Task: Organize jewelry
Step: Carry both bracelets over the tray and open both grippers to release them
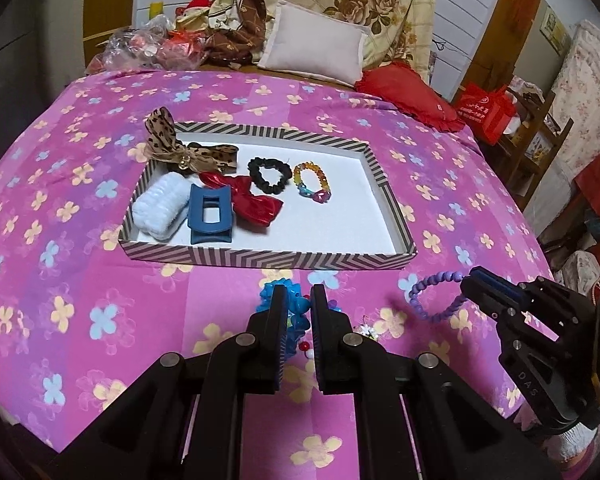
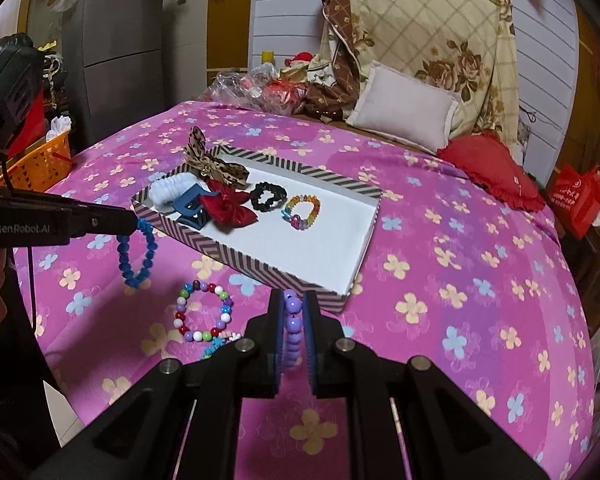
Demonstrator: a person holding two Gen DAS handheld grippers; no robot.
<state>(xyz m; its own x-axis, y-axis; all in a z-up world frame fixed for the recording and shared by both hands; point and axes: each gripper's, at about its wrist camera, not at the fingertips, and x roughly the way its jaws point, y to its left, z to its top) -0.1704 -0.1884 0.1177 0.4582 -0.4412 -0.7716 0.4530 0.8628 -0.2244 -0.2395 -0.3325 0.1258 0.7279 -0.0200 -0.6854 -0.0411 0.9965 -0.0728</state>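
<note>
The left gripper (image 1: 296, 308) pinches the blue bracelet (image 2: 136, 254), and the right gripper (image 2: 294, 312) pinches the purple bracelet (image 1: 436, 294). Both hang just in front of the tray (image 1: 260, 258). I think each should go over the tray's bare white part, low, before letting go.

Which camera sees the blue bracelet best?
The right wrist view: the blue bracelet hangs as a whole loop from the left gripper, clear of the bedspread. In the left wrist view, that gripper's own fingers hide most of it, leaving only blue bits showing.
</note>
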